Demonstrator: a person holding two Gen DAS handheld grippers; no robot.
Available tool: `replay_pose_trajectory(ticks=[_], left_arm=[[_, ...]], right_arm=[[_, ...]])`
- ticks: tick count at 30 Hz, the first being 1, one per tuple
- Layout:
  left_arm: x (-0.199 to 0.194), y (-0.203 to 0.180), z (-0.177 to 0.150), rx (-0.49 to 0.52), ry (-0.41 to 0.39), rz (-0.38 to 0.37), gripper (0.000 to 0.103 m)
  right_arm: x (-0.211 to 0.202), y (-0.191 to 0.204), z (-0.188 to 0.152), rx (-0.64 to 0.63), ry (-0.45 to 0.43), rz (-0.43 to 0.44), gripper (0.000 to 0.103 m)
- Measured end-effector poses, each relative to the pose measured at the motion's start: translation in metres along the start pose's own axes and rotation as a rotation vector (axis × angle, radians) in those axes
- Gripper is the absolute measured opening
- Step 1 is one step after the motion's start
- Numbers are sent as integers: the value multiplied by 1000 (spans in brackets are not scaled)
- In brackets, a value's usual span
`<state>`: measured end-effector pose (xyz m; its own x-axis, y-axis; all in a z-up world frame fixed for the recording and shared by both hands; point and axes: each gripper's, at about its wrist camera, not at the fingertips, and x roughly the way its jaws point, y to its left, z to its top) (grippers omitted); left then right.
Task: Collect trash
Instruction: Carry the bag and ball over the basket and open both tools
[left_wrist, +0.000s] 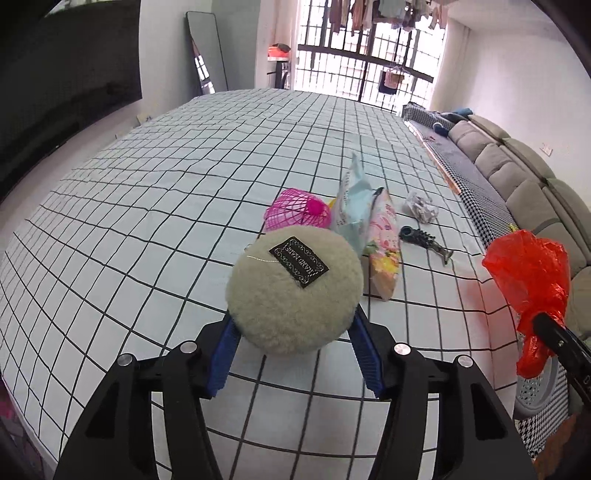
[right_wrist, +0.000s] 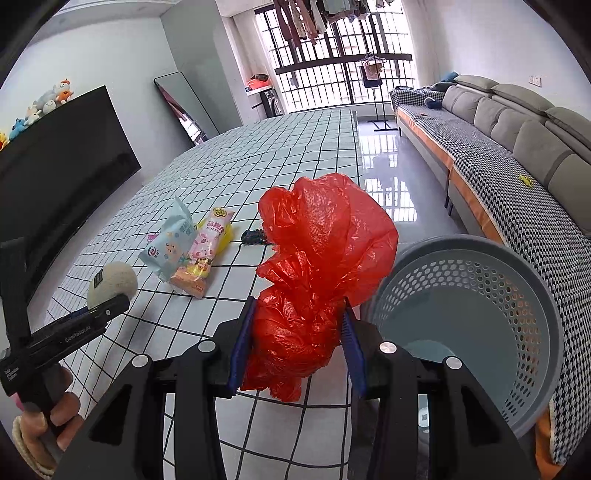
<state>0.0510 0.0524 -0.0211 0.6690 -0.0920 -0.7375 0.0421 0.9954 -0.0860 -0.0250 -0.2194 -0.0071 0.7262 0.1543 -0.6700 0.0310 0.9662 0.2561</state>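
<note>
The left hand-held gripper (left_wrist: 293, 334) is clamped on a round beige fluffy puff (left_wrist: 293, 291), lifted just above the checked bench (left_wrist: 147, 206). The right hand-held gripper (right_wrist: 297, 345) is clamped on a crumpled red plastic bag (right_wrist: 321, 258), beside the perforated grey bin (right_wrist: 480, 317) at the bench's edge. Beyond the puff lie a pink mesh basket (left_wrist: 295, 214), two snack packets (left_wrist: 369, 229), a dark clip (left_wrist: 428, 242) and a crumpled wrapper (left_wrist: 421, 206). The bag hides most of the clip in the right view.
</note>
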Motion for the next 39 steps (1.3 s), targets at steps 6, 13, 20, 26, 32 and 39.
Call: replay_pose_trajectory(ticks=[6, 13, 20, 26, 32, 39], left_arm=[[-20, -44, -3, 77, -33, -94, 55], [-25, -102, -9, 148, -36, -205, 55], [-21, -166, -22, 259, -5, -294, 55], [-12, -208, -35, 337, 31, -339, 55], [1, -237, -44, 382, 69, -362, 56], [19, -263, -51, 425, 114, -360, 56]], right_arm=[[-18, -14, -6, 20, -22, -35, 42], [-41, -46, -16, 60, -28, -102, 42], [-66, -98, -29, 144, -40, -183, 42], [-73, -130, -38, 202, -36, -230, 42], [-68, -151, -47, 239, -8, -244, 42], [-57, -172, -54, 268, 25, -249, 42]])
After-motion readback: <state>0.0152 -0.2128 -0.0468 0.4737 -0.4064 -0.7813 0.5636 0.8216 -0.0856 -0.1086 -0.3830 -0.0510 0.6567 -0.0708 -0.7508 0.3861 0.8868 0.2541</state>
